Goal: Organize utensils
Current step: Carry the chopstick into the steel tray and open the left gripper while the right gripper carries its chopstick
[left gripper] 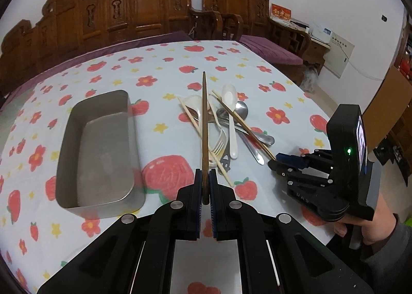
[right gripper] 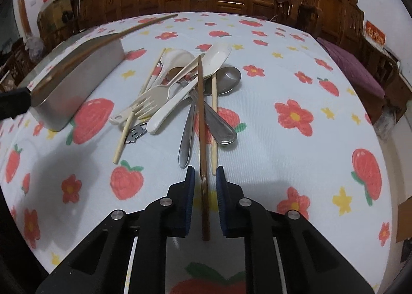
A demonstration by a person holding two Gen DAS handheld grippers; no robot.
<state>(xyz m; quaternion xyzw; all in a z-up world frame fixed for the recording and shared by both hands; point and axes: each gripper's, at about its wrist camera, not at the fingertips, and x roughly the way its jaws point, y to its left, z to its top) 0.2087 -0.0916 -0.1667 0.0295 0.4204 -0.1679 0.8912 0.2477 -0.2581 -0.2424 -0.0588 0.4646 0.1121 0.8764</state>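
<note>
My left gripper (left gripper: 205, 174) is shut on a dark brown chopstick (left gripper: 204, 124) and holds it above the table, pointing away from me. A pile of utensils (left gripper: 224, 126) lies on the cloth: pale chopsticks, white plastic spoons, a plastic fork, metal spoons. The empty metal tray (left gripper: 74, 201) stands left of the pile. In the right wrist view my right gripper (right gripper: 204, 174) is open, its fingers either side of a second dark brown chopstick (right gripper: 202, 139) that lies on the pile (right gripper: 180, 88). The tray (right gripper: 77, 80) is at the left there.
The table (left gripper: 159, 67) has a white cloth with red flowers and strawberries. Carved wooden chairs (left gripper: 144, 3) and a purple-cushioned bench stand behind the table. The right table edge (left gripper: 319, 103) drops off toward the floor.
</note>
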